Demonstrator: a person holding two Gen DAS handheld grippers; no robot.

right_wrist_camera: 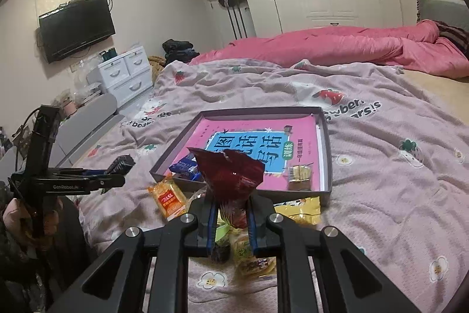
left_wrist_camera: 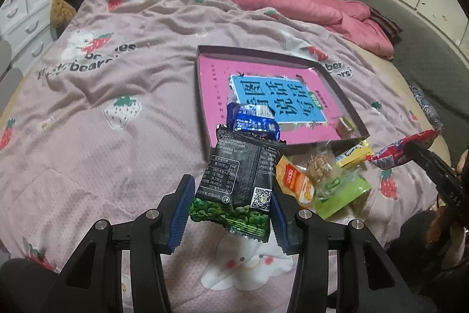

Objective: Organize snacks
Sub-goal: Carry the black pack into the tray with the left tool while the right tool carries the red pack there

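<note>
both grippers carry snacks: left gripper (left_wrist_camera: 231,213) fingers pinch the black-green packet (left_wrist_camera: 237,184), right gripper (right_wrist_camera: 231,225) clamps the red wrapper (right_wrist_camera: 230,175). the box (right_wrist_camera: 326,154) lies at twelve o'clock; the crumpled red wrapper looks loosely held, i think, and could slip short onto the bed (left_wrist_camera: 117,78).

Left gripper (left_wrist_camera: 231,204) fingers (left_wrist_camera: 183,213) clamp black-green packet (left_wrist_camera: 239,181); tray (left_wrist_camera: 346,96) beyond
</note>
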